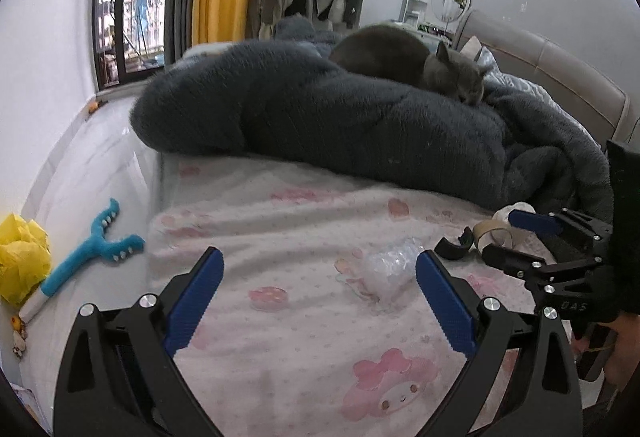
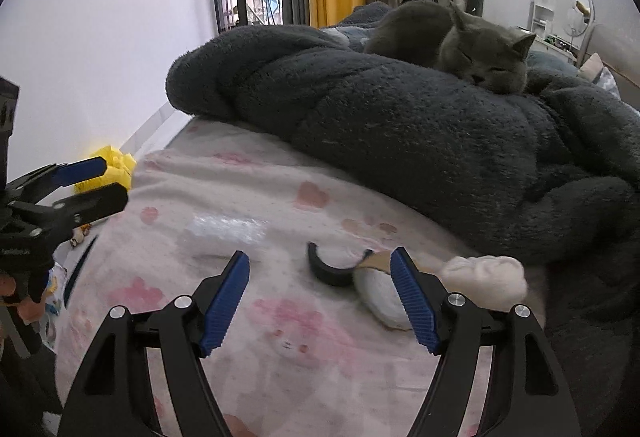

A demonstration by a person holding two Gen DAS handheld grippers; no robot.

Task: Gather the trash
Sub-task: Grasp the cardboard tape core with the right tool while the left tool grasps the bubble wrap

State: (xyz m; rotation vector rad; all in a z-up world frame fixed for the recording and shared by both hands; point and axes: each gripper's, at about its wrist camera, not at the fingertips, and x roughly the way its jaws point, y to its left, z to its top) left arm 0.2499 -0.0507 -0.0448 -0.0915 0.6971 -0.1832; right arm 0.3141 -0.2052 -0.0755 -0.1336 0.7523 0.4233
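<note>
Both grippers hung wide apart and empty over the pink-printed bedsheet (image 1: 304, 349): the left gripper (image 1: 318, 301) faced the crumpled clear plastic wrapper (image 1: 386, 269), the right gripper (image 2: 320, 301) neared the cardboard tape roll (image 2: 380, 297) and white crumpled tissue (image 2: 486, 277), likely lining up pickups.

Each gripper (image 1: 318, 295) — black frame, silver screws, ribbed blue pads (image 2: 225, 303) — "DAS" lettering

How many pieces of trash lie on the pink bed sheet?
4 visible: clear plastic wrap mid-sheet; black curved piece right of it; cardboard tape roll beside that; white crumpled tissue nearest the grey blanket. More may hide under it.
</note>
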